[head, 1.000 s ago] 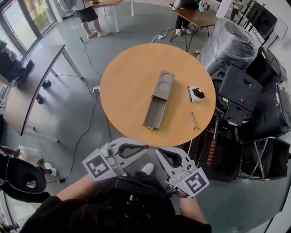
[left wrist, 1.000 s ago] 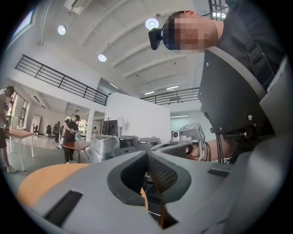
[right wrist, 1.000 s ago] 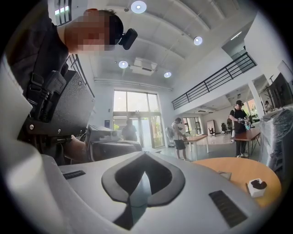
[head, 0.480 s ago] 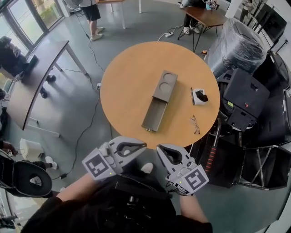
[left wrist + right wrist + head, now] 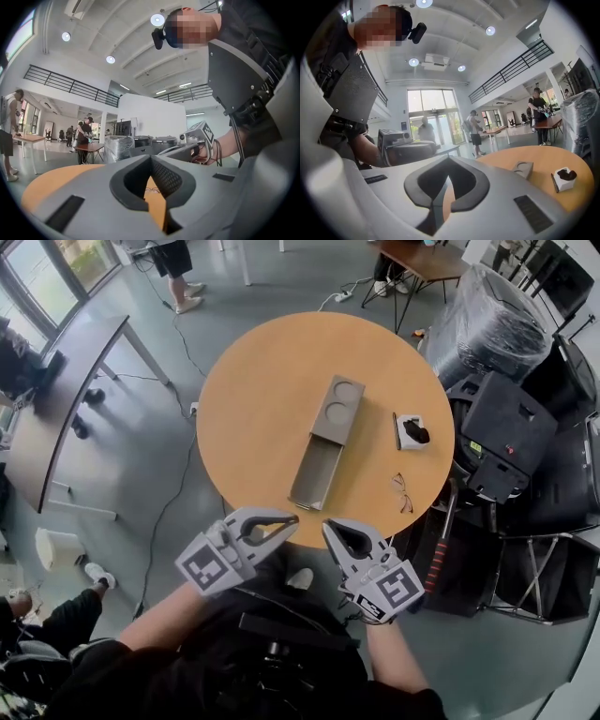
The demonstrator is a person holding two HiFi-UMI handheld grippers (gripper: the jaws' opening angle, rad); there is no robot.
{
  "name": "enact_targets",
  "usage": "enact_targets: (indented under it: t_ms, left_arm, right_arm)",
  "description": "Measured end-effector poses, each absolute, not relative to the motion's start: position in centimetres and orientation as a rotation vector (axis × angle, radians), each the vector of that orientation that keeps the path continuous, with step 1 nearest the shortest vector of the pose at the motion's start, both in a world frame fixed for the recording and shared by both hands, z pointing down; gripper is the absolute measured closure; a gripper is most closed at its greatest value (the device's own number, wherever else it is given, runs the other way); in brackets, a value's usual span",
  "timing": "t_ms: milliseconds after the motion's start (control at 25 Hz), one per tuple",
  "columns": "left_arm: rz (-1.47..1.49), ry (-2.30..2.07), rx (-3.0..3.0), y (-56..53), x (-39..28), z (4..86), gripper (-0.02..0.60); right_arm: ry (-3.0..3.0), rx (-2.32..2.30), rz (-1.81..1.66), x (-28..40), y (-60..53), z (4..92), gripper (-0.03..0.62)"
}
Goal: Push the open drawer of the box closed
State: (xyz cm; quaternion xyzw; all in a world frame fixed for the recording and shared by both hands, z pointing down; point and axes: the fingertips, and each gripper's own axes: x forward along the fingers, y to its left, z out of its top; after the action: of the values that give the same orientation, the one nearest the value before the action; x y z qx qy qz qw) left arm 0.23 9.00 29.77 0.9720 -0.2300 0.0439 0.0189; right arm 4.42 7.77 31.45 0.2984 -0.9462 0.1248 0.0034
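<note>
Grey box (image 5: 336, 407), with two round recesses in its top, is seen lying near the middle of the round wooden table (image 5: 234, 399). Its drawer (image 5: 315, 474) is drawn out toward the person, and the drawer front lies near the table's near edge.

The left gripper (image 5: 291, 518) and right gripper (image 5: 327, 526) are held side by side just off that edge, apart from the drawer. Both tongs are closed on nothing. In each gripper's own view the tips meet, and only table shows through the loop behind them.

The push would best be made with closed tips set square against the middle of the drawer front and driven along the box's slanted long axis. An off-centre push would likely turn the box. The box may also slide as a whole, so its far end could be braced with the other gripper.

The drawer's inside is shadowed, so its contents cannot be made out. Whether the front carries a handle cannot be told either. In the right gripper view only the box's recessed end (image 5: 522, 168) is seen, and in the left gripper view the box is not seen at all.
</note>
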Motion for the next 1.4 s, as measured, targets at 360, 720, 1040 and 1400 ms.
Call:
enact_targets:
  t_ms: [360, 720, 1040, 1400]
  left_arm:
    - [0.076, -0.605, 2.975, 4.5, -0.9, 35.6, 0.551]
    - [0.131, -0.555, 2.951, 0.7, -1.3, 44.6, 0.551]
    - [0.178, -0.581, 2.897, -0.6, -1.6, 51.7, 0.552]
    - [0.275, -0.576, 2.859, -0.7, -1.6, 57.6, 0.552]
  right_arm:
    - [-2.888, 0.987, 0.550, 2.5, 2.9, 38.8, 0.580]
    - [-2.803, 1.017, 0.757, 1.0, 0.1, 49.1, 0.582]
    - [-2.682, 1.084, 1.020, 0.5, -0.5, 58.2, 0.582]
    - [-2.555, 1.113, 1.185, 0.3, -0.4, 64.8, 0.582]
